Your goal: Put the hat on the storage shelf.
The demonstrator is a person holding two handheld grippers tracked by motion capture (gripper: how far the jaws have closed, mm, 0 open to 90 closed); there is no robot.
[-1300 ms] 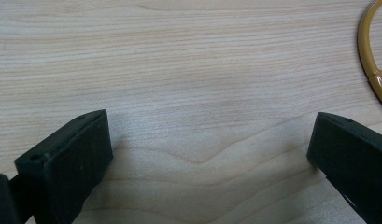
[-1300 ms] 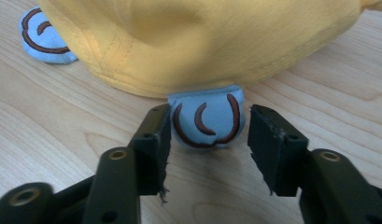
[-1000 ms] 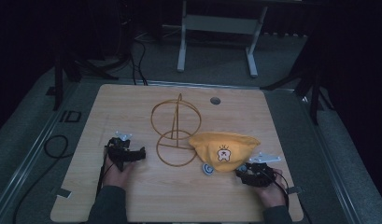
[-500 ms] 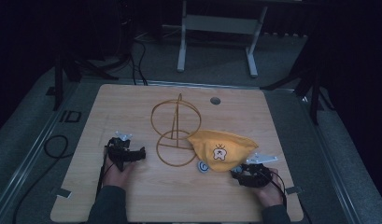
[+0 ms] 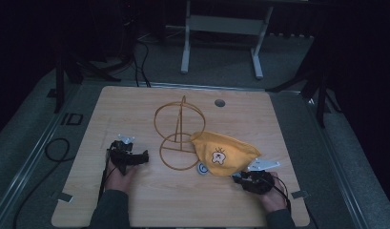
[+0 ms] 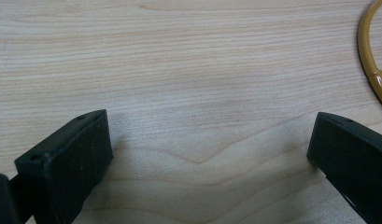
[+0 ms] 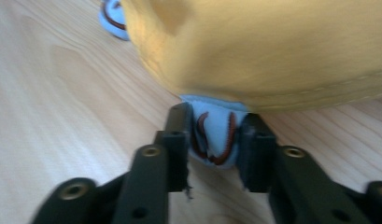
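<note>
Yellow cap (image 5: pixel 225 153) beside right gripper (image 7: pixel 215 135); jaws just closed, pinching its blue tab (image 7: pixel 215 133).

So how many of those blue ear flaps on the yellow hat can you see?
2: one blue flap pinched in the right gripper, the other on the table by the gold stand.

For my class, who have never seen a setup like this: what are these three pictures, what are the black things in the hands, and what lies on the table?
A person sits at a wooden table holding a two-jaw grasping tool in each hand. The high view looks down from above. The other two pictures come from cameras riding on each tool, looking along its black jaws.

On the table stand a gold wire stand and a yellow cap with a small cartoon figure.

The left tool is open over bare wood, beside the stand's base ring. The right tool has just been closing, and its jaws now pinch the cap's light blue ear flap.
</note>
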